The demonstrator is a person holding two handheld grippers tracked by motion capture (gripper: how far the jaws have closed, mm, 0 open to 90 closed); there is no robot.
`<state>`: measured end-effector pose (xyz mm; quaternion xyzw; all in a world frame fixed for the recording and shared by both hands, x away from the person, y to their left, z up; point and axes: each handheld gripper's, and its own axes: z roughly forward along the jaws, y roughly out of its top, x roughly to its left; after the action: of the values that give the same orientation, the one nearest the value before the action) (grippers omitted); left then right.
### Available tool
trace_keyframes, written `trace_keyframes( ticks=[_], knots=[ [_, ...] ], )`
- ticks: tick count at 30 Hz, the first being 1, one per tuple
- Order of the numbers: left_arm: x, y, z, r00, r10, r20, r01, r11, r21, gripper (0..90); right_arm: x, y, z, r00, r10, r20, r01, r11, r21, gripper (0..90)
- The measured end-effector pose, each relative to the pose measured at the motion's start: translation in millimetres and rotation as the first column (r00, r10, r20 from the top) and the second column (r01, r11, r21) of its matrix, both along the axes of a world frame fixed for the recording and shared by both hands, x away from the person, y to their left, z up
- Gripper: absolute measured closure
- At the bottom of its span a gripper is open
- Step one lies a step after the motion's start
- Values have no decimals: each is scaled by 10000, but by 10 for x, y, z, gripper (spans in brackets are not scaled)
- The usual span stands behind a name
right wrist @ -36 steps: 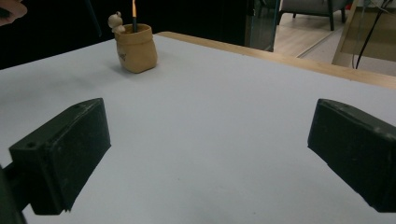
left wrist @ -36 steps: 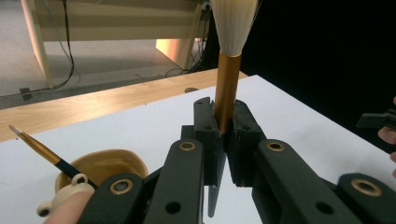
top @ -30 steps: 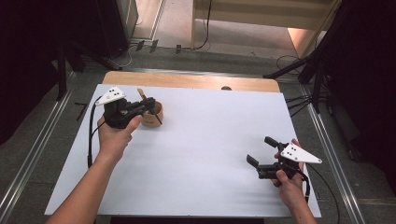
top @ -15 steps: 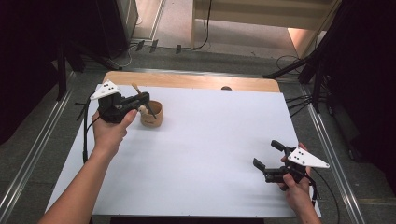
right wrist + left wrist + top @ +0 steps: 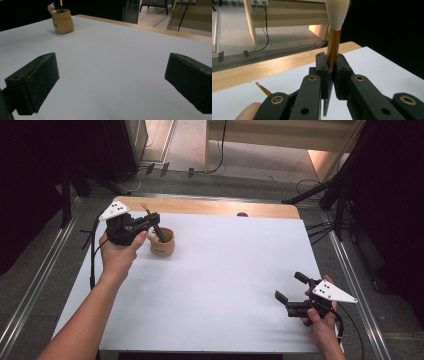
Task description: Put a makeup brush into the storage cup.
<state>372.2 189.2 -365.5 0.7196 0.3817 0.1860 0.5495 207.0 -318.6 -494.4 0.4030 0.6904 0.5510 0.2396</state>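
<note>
Left claw (image 5: 150,222) clamping brush (image 5: 333,47) above pot (image 5: 162,242).
Brush's long axis is standing roughly upright between the closed jaws, bristles up, handle end probably hanging just over the pot's mouth directly below; right claw (image 5: 290,292) is idling well apart across the surface (image 5: 225,270), jaws spread, gripping nothing.
</note>
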Motion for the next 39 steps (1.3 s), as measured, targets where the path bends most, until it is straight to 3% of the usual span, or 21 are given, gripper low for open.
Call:
trace_keyframes(
  ticks=[10,23,39],
  knots=[
    [79,-49,1,9998,178,96,-178,9998,-22,850,59,141,37,9993,336,179,-334,9994,-110,0],
    [154,-45,9,9984,513,257,-512,9987,-39,850,55,134,3,9992,406,59,-405,9991,-110,0],
    [202,-102,-115,9953,920,296,-932,9947,444,850,61,220,-9,9971,762,-47,-763,9970,-95,0]
  ],
)
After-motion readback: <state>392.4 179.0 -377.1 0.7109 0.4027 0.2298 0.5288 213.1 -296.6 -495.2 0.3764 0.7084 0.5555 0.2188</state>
